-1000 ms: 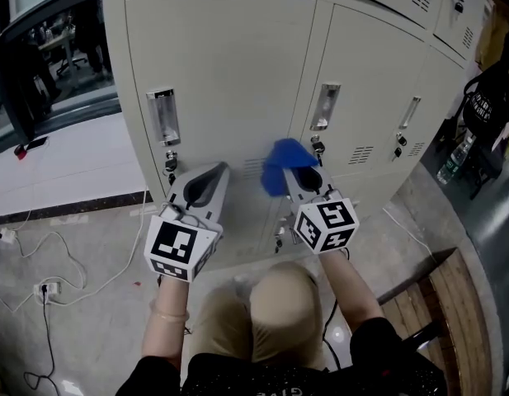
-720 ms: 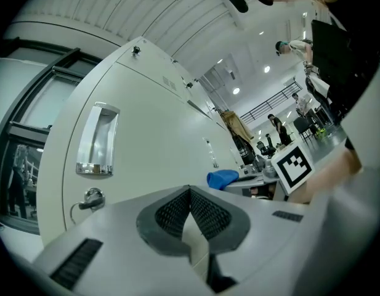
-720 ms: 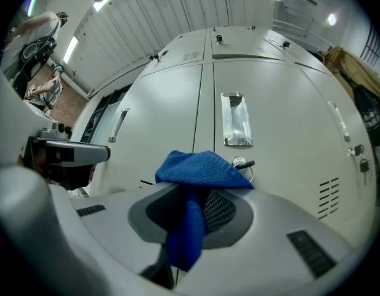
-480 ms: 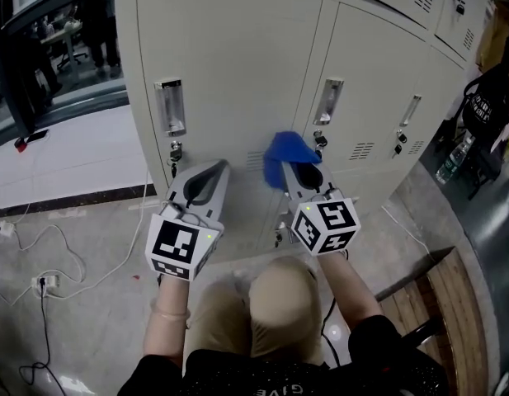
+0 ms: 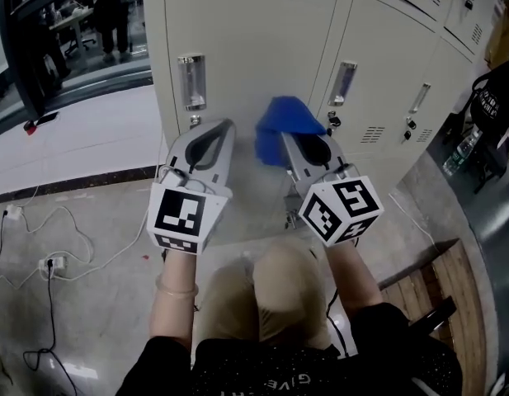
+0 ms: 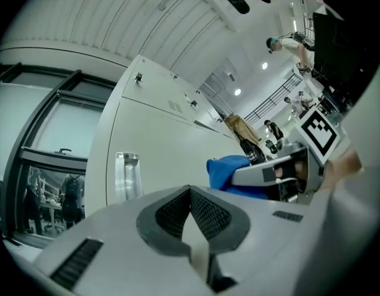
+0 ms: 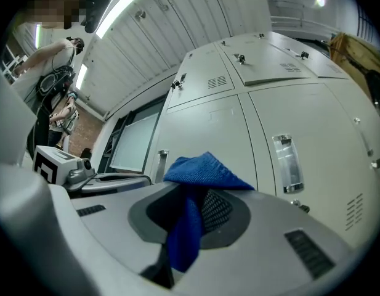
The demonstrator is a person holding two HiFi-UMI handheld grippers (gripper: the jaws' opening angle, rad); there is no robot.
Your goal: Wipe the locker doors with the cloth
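Observation:
A blue cloth (image 5: 285,127) is pinched in my right gripper (image 5: 294,136), which is shut on it; the cloth (image 7: 199,184) drapes over the jaws in the right gripper view. It hangs just in front of the beige locker doors (image 5: 254,40), near the seam between two doors. My left gripper (image 5: 219,127) is shut and holds nothing, beside the right one and below a recessed metal handle (image 5: 191,82). The left gripper view shows the shut gripper (image 6: 191,194), the handle (image 6: 126,176) and the cloth (image 6: 230,170) to the right.
More locker doors with handles (image 5: 343,82) and key locks run to the right. Black bags (image 5: 490,106) and a bottle stand at the far right. White cables (image 5: 40,258) lie on the grey floor at left. The person's knees (image 5: 279,295) are below the grippers.
Both grippers have risen and moved closer to the lockers, the cloth going up with the right one toward the handles. The head view has shifted, so the doors sit further right.

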